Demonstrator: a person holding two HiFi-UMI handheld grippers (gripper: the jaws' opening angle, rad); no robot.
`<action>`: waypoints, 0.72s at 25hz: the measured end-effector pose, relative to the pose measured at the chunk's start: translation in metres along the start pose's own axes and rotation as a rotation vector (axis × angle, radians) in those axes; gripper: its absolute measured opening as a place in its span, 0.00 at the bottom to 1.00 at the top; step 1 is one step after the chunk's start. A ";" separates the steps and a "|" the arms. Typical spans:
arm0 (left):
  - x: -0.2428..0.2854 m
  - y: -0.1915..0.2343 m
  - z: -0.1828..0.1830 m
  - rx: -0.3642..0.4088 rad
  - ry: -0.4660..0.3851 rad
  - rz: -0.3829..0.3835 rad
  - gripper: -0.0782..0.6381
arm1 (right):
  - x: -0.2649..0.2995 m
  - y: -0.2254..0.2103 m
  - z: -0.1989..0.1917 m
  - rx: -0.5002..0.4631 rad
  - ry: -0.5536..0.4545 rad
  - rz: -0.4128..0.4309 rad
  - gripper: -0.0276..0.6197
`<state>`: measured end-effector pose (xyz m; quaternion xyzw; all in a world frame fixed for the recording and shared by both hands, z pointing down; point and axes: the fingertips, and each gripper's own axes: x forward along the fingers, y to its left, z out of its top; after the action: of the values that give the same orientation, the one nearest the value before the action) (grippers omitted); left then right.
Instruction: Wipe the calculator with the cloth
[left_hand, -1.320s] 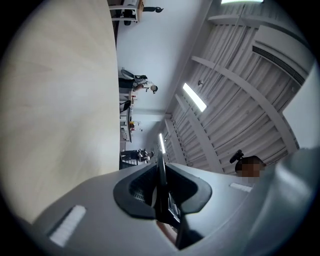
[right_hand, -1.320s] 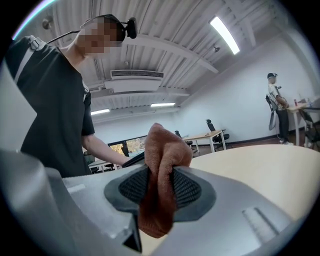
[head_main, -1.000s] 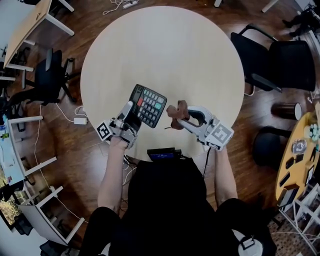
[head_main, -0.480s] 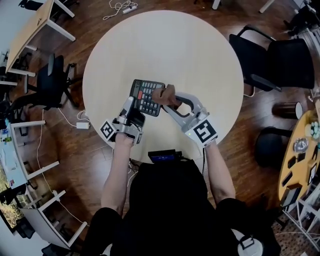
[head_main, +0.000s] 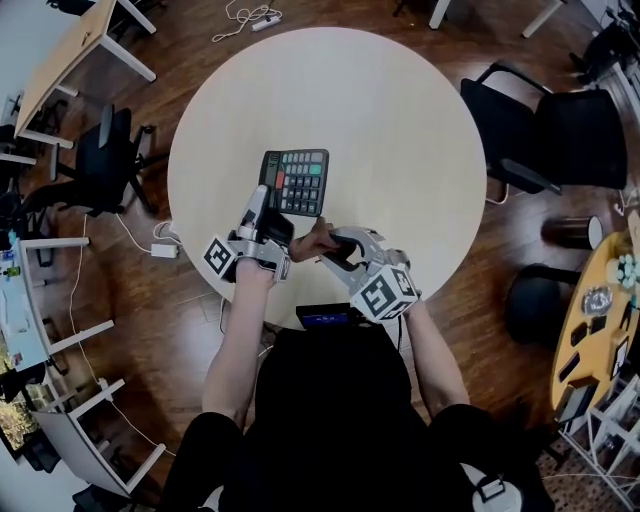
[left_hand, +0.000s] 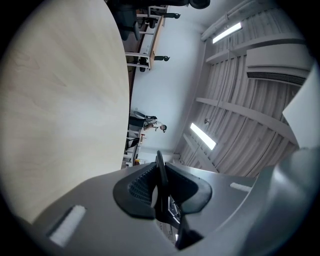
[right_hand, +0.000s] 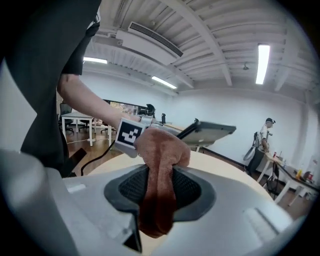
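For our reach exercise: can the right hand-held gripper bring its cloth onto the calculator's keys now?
Probably yes: the calculator faces up uncovered; the left hand-held gripper grips only its near edge.

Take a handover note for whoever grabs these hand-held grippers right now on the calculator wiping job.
Left hand-held gripper: shut on the calculator at its near edge, holding it tilted above the table.
Right hand-held gripper: shut on the brown cloth, beside the left one, not touching the calculator.
Done: both things gripped; how much is wiped can't be judged.
Left: wipe the calculator with the cloth.
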<state>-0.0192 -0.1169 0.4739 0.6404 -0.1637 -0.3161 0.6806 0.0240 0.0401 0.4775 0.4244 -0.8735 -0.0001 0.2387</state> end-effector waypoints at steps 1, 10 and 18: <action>0.002 -0.003 0.000 -0.005 -0.005 -0.007 0.19 | 0.006 0.001 -0.006 0.004 0.028 -0.009 0.25; 0.003 -0.024 -0.012 0.118 0.022 -0.068 0.19 | 0.041 -0.025 0.007 0.118 0.102 -0.107 0.25; -0.009 -0.027 -0.010 0.154 0.046 -0.107 0.19 | -0.005 -0.065 0.004 0.757 -0.325 -0.061 0.25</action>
<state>-0.0258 -0.1031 0.4484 0.7059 -0.1375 -0.3236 0.6149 0.0732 0.0012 0.4588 0.5024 -0.8251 0.2471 -0.0755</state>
